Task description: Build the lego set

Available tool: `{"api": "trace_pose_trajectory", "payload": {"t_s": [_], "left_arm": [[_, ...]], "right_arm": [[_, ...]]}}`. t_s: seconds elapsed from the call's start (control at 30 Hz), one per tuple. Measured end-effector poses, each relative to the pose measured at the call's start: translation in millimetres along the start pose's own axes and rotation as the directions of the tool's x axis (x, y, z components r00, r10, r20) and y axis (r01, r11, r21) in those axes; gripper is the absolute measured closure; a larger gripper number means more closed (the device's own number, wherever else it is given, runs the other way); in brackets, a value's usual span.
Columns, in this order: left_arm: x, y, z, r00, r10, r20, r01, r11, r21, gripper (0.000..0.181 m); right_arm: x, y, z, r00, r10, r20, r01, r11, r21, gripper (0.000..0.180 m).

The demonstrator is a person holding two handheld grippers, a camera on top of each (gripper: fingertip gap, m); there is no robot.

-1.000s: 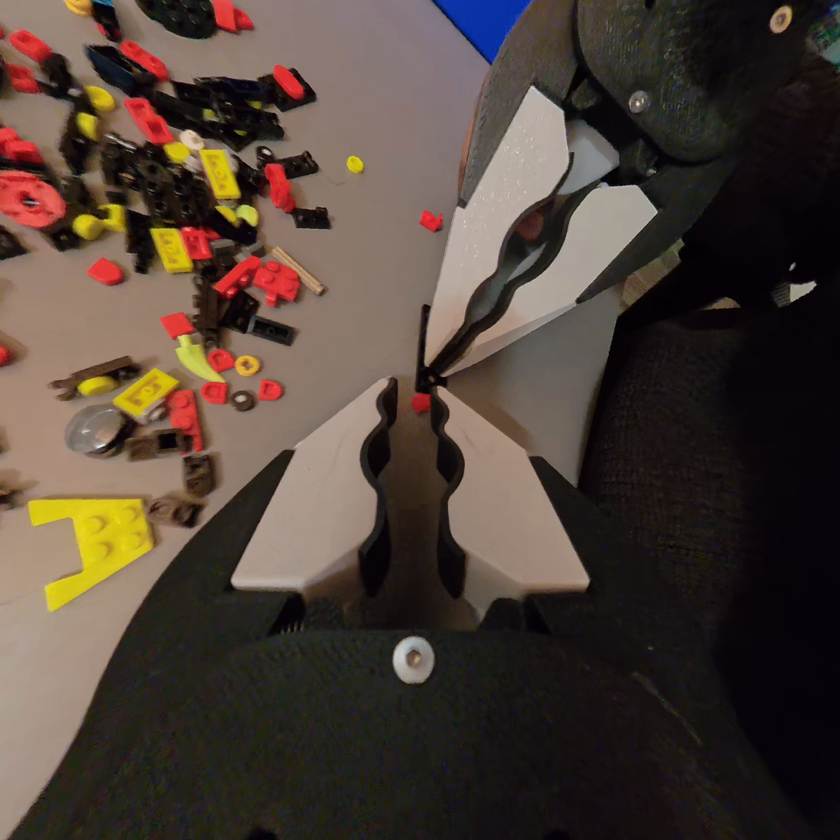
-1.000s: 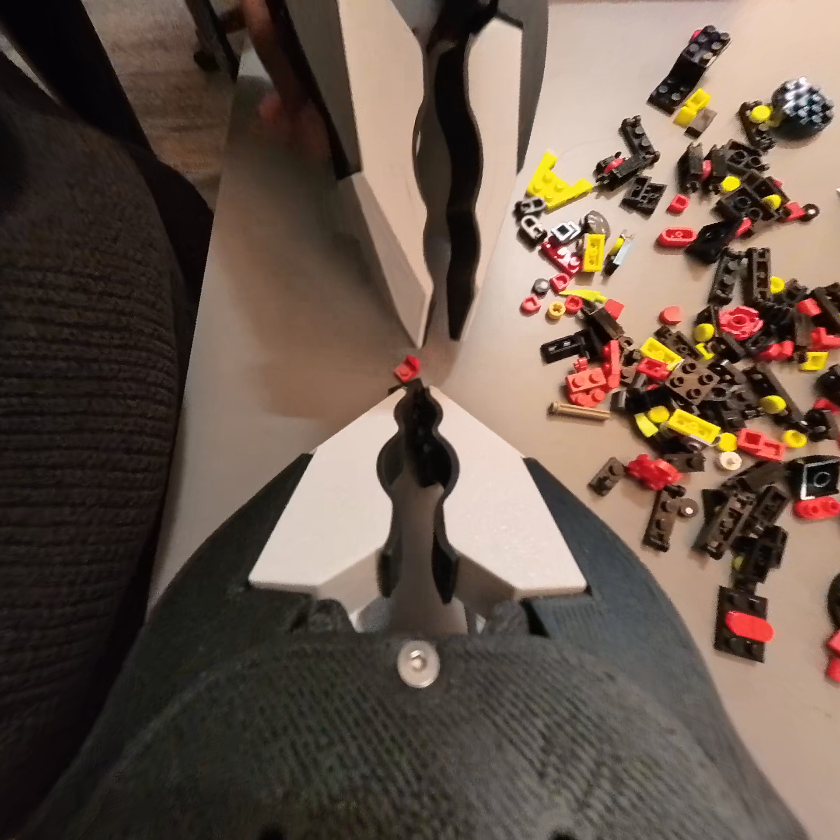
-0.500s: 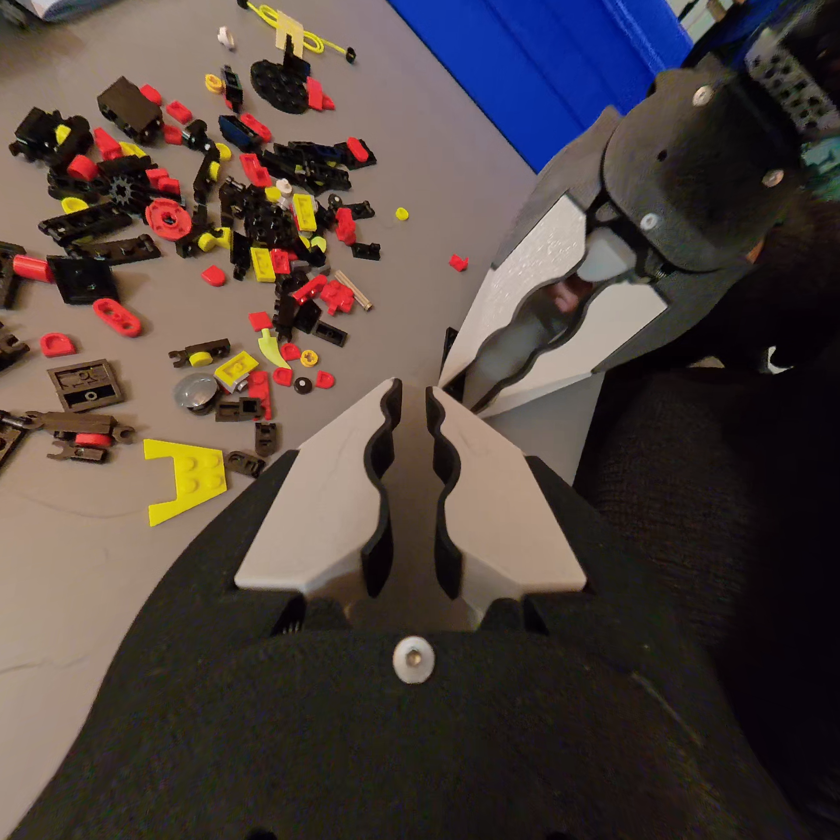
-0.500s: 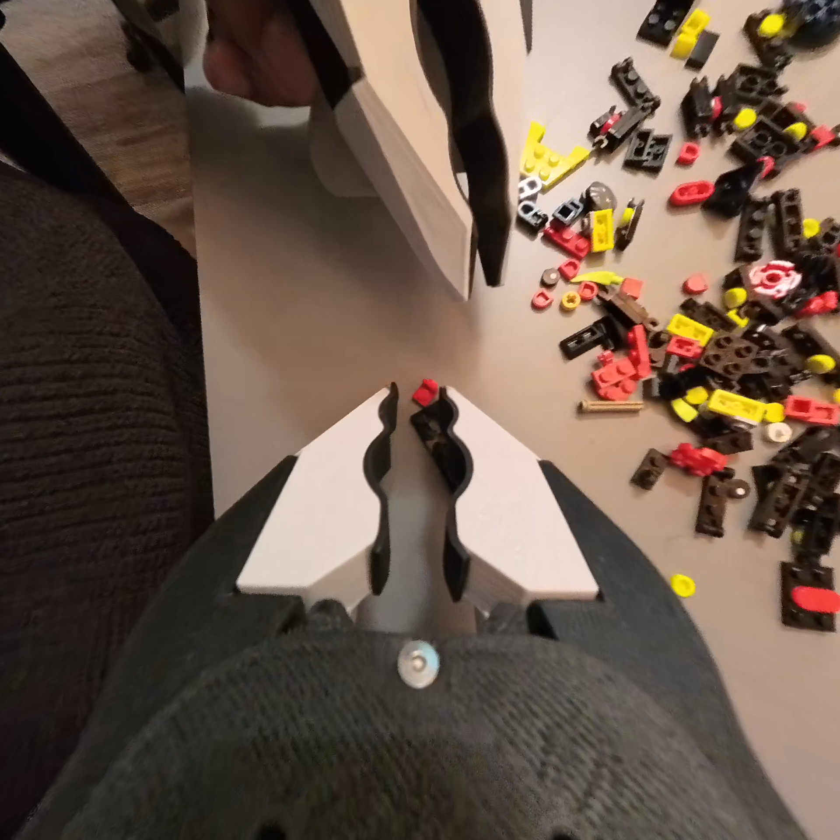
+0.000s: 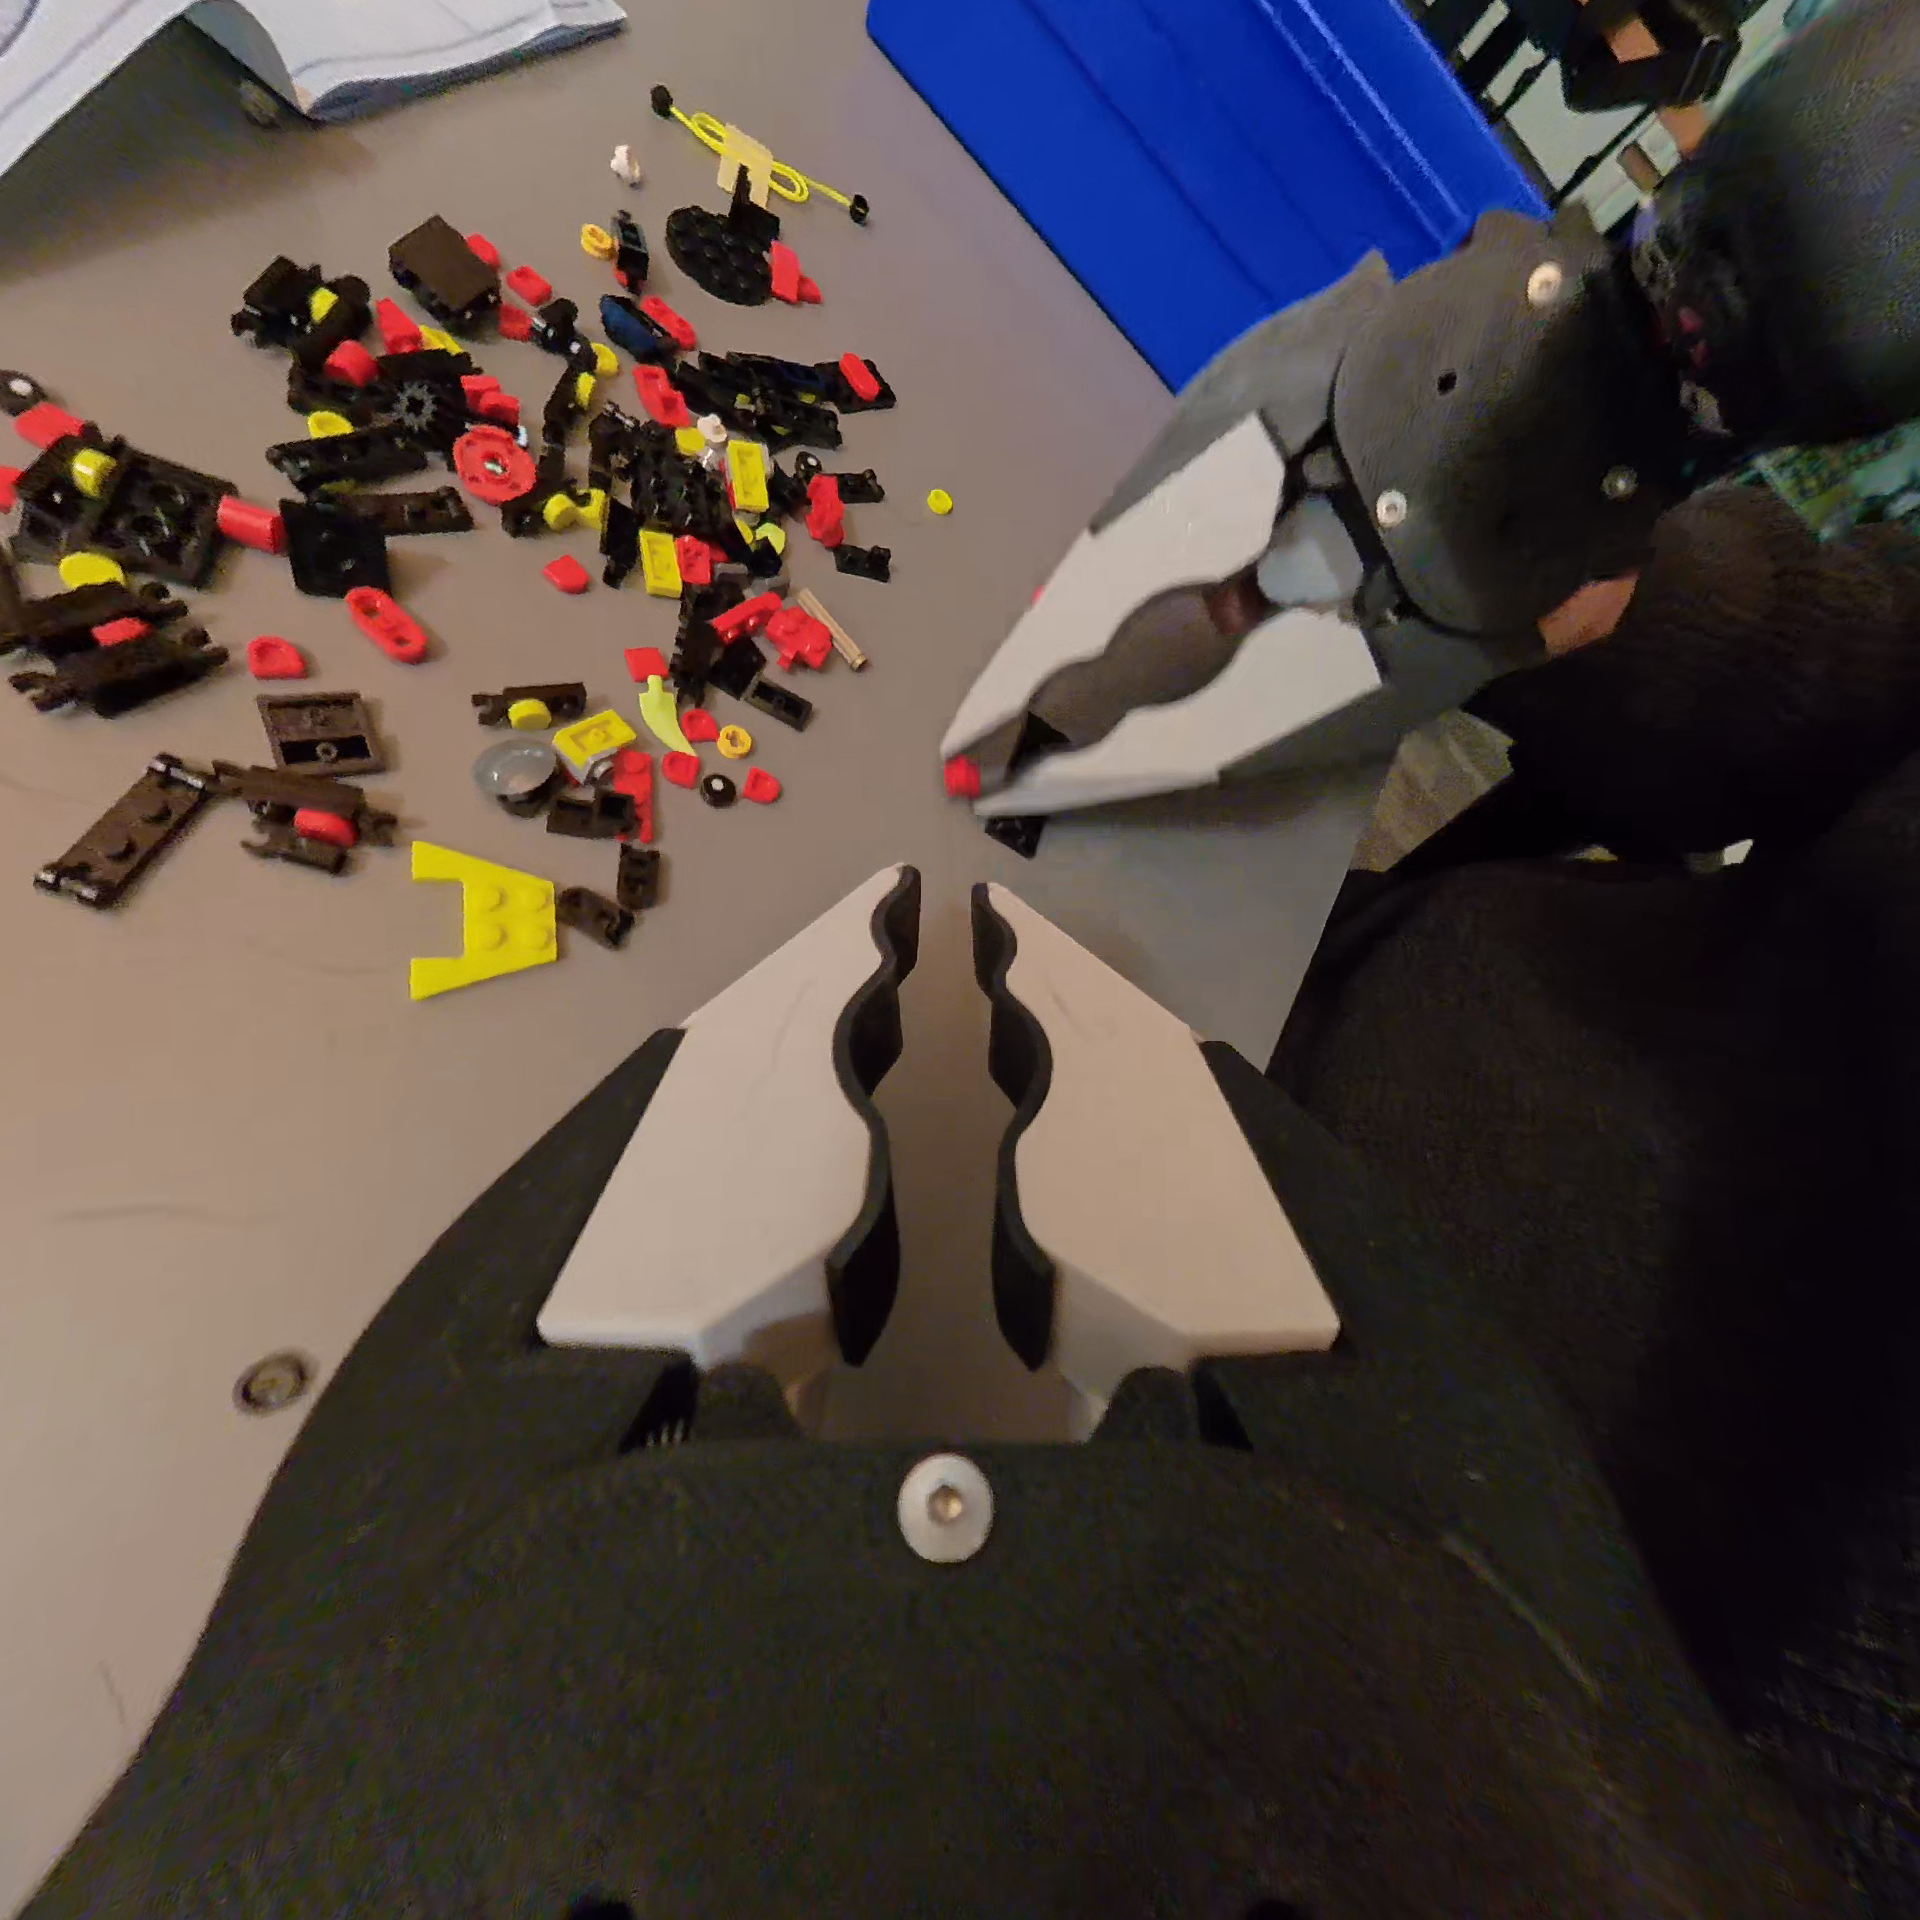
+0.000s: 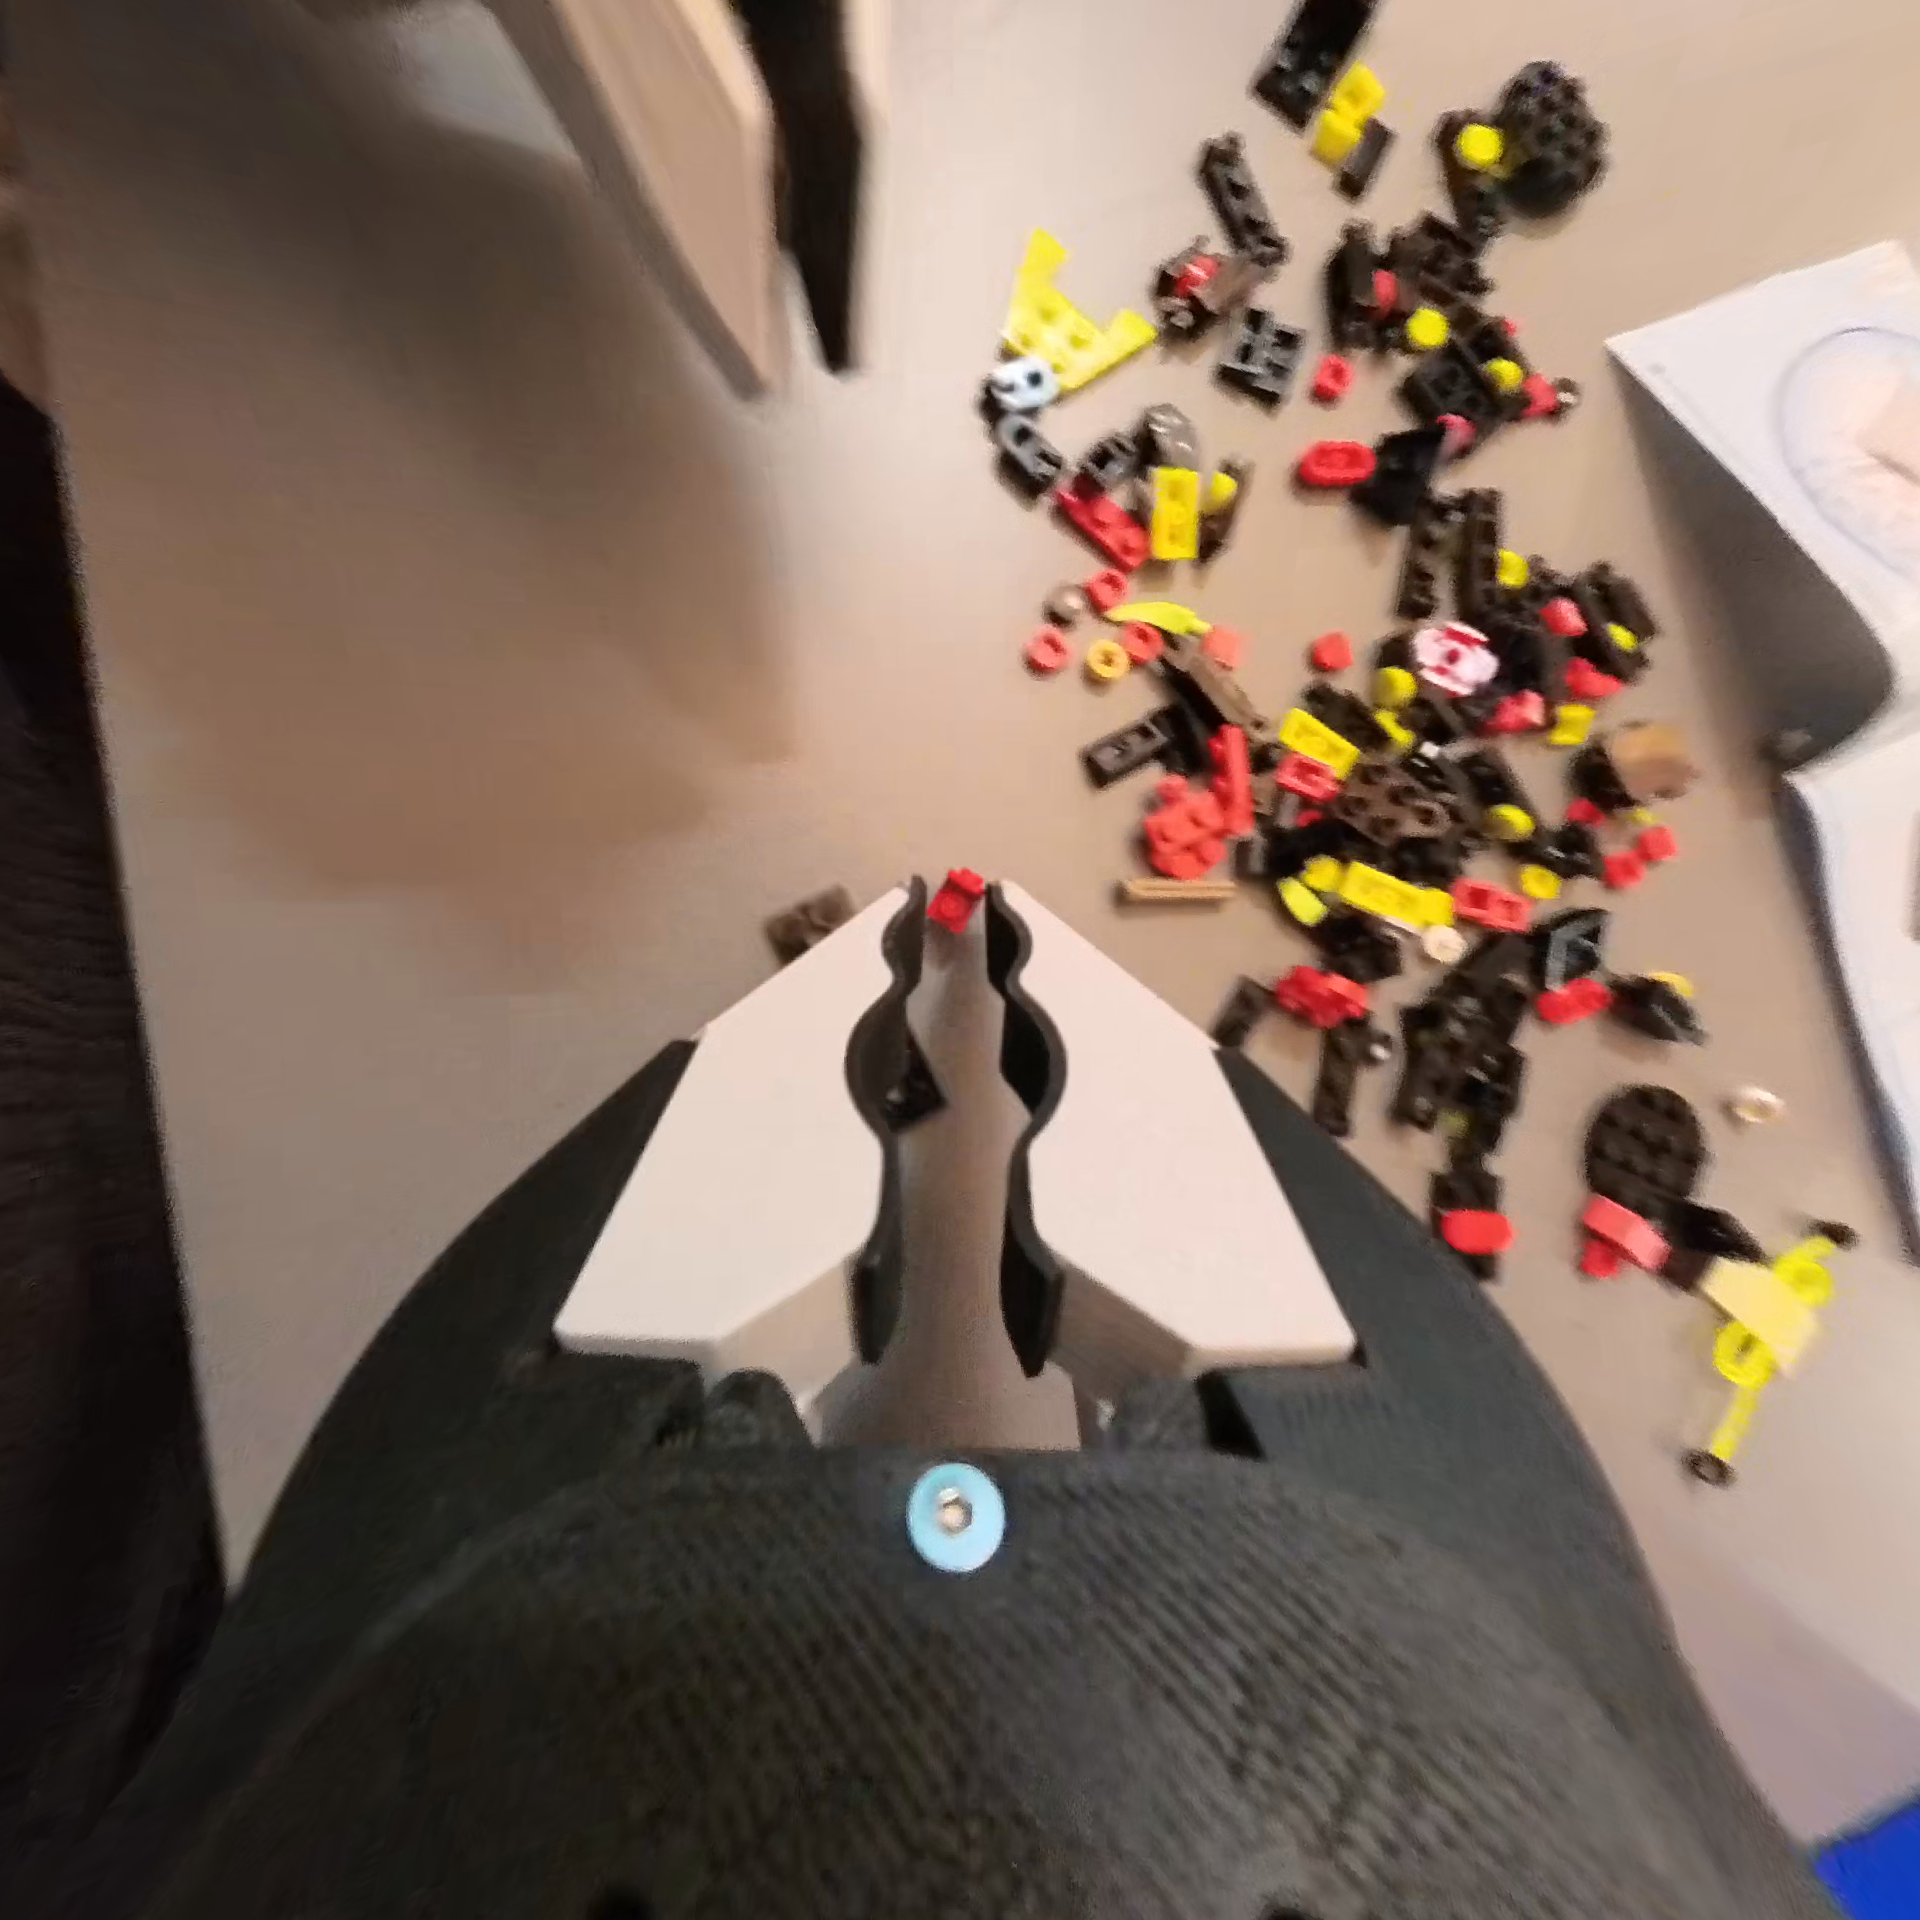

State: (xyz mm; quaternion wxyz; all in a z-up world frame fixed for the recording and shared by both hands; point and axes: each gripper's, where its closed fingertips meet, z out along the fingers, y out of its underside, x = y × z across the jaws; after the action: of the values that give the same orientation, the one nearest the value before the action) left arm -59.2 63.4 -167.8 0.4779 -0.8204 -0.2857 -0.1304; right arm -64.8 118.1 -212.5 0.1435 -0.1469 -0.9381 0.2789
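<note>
My right gripper [image 6: 951, 891] holds a small red piece [image 6: 956, 899] between its tips, just above the grey table [image 6: 468, 1039]. A dark bit [image 6: 914, 1081] sits deeper between the jaws; I cannot tell what it is. A small black plate [image 6: 810, 920] lies on the table just left of the tips. The left wrist view shows the same right gripper [image 5: 971, 790], red piece [image 5: 961, 777] and black plate [image 5: 1013, 831]. My left gripper [image 5: 945, 888] is empty with a narrow gap, a short way from the right one. It appears blurred at the top of the right wrist view [image 6: 727, 208].
A pile of loose red, black and yellow pieces [image 5: 623, 499] spreads across the table, with a yellow wedge plate [image 5: 483, 920] nearest me. A blue bin [image 5: 1195, 156] and an open booklet [image 5: 312, 42] lie beyond. A person's dark sleeve [image 5: 1558, 1143] borders the table edge. About 8 cm separates my left fingertips from my right.
My left gripper has drawn back and up from the right one. The right gripper opened, then narrowed on the red piece; a black plate now lies on the table by its tips.
</note>
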Motion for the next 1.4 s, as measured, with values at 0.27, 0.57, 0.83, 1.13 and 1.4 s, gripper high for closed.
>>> {"api": "trace_pose_trajectory", "payload": {"t_s": [0.27, 0.57, 0.83, 1.13, 1.4], "left_arm": [[11.0, 7.6, -0.3, 0.999, 0.006, -0.053, -0.007, 1.000, -0.017, 0.174], [19.0, 5.3, -1.2, 0.992, -0.032, -0.119, 0.032, 0.999, -0.008, 0.175], [32.0, 3.5, -4.0, 0.980, -0.052, -0.192, 0.052, 0.999, -0.005, 0.176], [37.1, 0.1, -7.8, 0.976, -0.042, -0.213, 0.047, 0.999, 0.017, 0.176], [39.2, 0.0, -8.1, 0.966, -0.078, -0.247, 0.083, 0.997, 0.011, 0.177]], "right_arm": [[29.1, 22.3, -6.2, 0.995, 0.084, -0.053, -0.086, 0.996, -0.030, 0.160], [21.3, 13.0, -15.2, 0.852, 0.523, 0.015, -0.523, 0.851, 0.051, 0.165], [25.8, 27.0, -8.0, 0.837, 0.538, -0.099, -0.539, 0.842, 0.014, 0.157], [8.2, 5.6, 3.7, 0.905, 0.425, -0.013, -0.425, 0.905, -0.008, 0.165], [10.1, 8.2, -15.0, 0.993, 0.082, -0.082, -0.087, 0.995, -0.051, 0.163]]}}
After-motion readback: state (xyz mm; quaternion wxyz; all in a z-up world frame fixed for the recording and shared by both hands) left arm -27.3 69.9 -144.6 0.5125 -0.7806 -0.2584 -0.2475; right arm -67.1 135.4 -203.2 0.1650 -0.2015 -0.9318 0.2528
